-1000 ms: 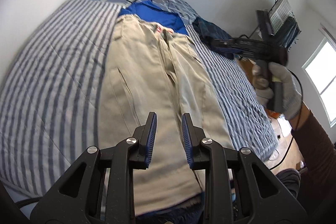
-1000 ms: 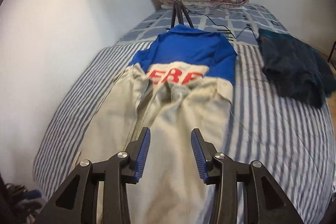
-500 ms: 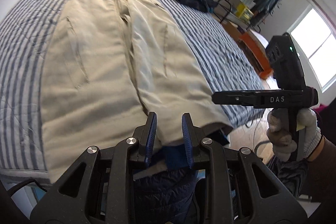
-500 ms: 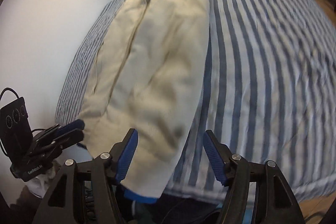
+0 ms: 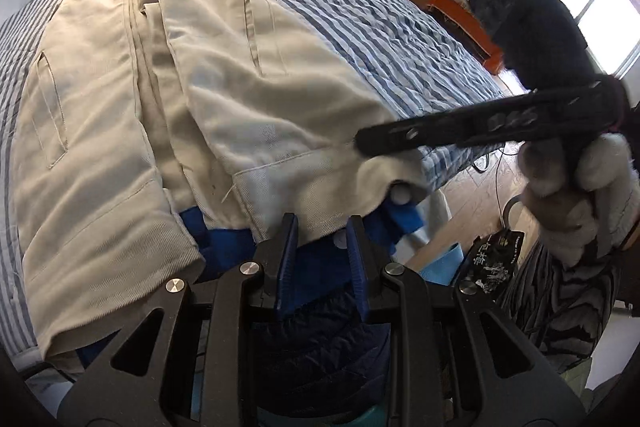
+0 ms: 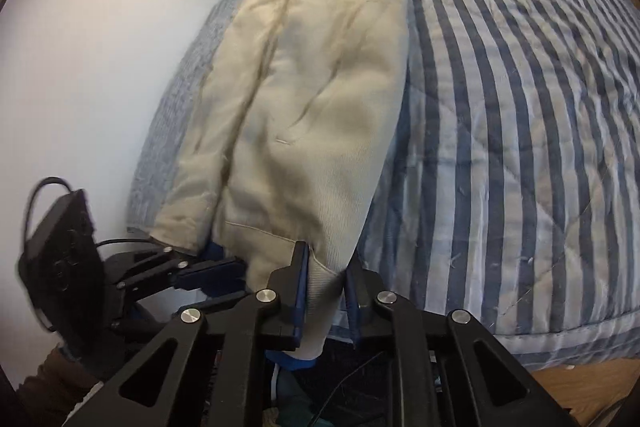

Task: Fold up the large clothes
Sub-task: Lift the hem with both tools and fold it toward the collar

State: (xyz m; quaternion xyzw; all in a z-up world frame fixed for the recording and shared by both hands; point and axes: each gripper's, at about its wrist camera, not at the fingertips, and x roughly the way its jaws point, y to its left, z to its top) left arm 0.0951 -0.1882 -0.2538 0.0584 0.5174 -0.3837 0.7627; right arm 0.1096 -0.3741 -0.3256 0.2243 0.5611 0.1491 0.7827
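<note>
Beige jacket [image 5: 168,99] spread lengthwise over striped bedspread [image 5: 360,27], hem at lower centre of both views; left gripper [image 5: 322,247] parted a little at the hem beside blue lining [image 5: 320,267], nothing clamped; right gripper [image 6: 326,267] closing, hem corner between its pads.

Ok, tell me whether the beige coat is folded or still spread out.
Spread out. The beige coat lies full length, front up, on the striped bed, its hem hanging over the near edge; no fold shows.
</note>
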